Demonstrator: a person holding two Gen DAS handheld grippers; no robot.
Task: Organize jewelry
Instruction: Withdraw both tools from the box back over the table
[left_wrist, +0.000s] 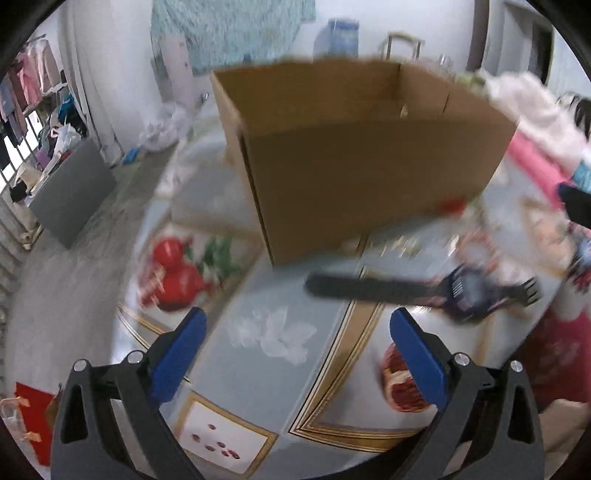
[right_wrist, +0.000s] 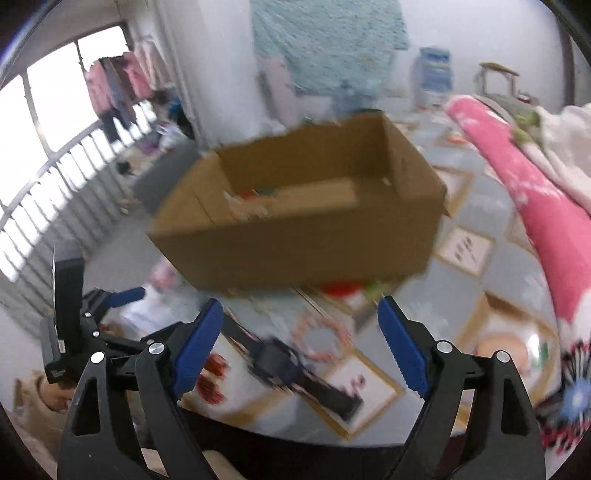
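Note:
A black wristwatch (left_wrist: 424, 291) lies flat on the patterned tablecloth, in front of an open cardboard box (left_wrist: 354, 155). My left gripper (left_wrist: 299, 325) is open and empty, low over the table, with the watch ahead and to its right. In the right wrist view the watch (right_wrist: 280, 363) lies between the spread fingers of my right gripper (right_wrist: 301, 325), which is open and empty above it. A blurred beaded bracelet (right_wrist: 321, 338) lies just beyond the watch. The box (right_wrist: 303, 214) stands behind and holds some small items. Both views are motion-blurred.
A clear crumpled plastic bag (left_wrist: 273, 332) lies on the table (left_wrist: 236, 369) ahead of the left gripper. A pink roll of bedding (right_wrist: 532, 192) lies along the right. The left gripper (right_wrist: 92, 325) shows at the table's near left edge. A clothes rack (left_wrist: 29, 96) stands far left.

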